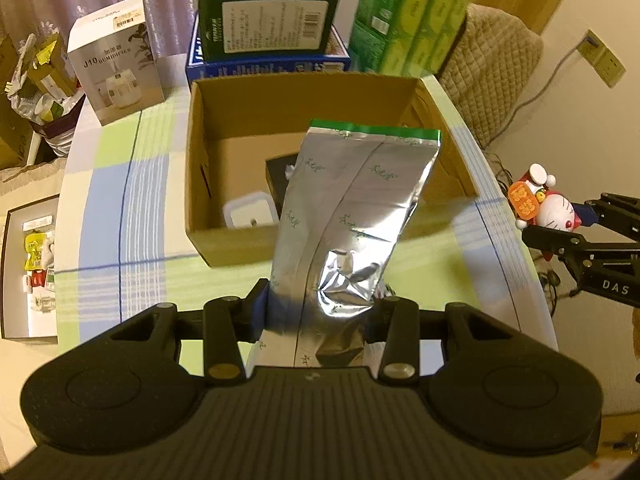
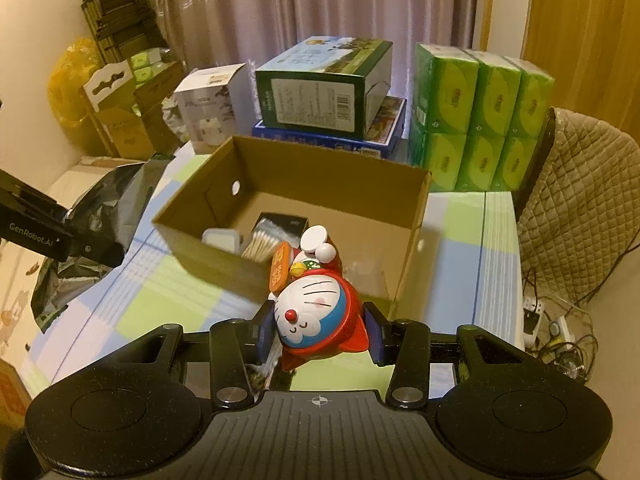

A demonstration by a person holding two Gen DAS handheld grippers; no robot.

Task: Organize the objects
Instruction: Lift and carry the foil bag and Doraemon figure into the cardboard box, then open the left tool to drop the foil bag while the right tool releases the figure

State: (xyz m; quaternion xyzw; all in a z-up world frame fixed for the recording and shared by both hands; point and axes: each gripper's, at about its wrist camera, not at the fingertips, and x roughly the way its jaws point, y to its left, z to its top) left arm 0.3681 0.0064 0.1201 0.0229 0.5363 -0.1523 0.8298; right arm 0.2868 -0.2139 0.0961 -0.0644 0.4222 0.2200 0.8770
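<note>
Nearest the left wrist camera, the left gripper (image 1: pixel 320 304) is seen with its jaws closed on the lower part of a silver foil pouch (image 1: pixel 352 216), which is crumpled where it is pinched. From the grip the pouch rises tilted forward, its green-edged top held above the near wall of the open cardboard box (image 1: pixel 304 100). This gripper is held level and pointed at the box, over the checked cloth of the worktop (image 1: pixel 132 208).

From the right wrist camera, the right gripper (image 2: pixel 320 332) is seen with its jaws clamped on a red and blue cat figurine (image 2: pixel 316 312) — gripped at both sides of its round head, face up towards the camera, its white feet pointing away towards the box. It is held just before the near right corner of the box, clear of the worktop.

Inside the box a white lidded container (image 2: pixel 220 238), a black box (image 1: pixel 280 176) and a pack of cotton swabs (image 2: pixel 260 246) are seen lying along the left half of the floor — the right half is bare cardboard.

Behind the box, a humidifier carton (image 1: pixel 116 64), a green carton (image 2: pixel 324 88) stacked on a flat blue box (image 2: pixel 384 136), and green tissue packs (image 2: pixel 480 120) are ranged along the far edge
</note>
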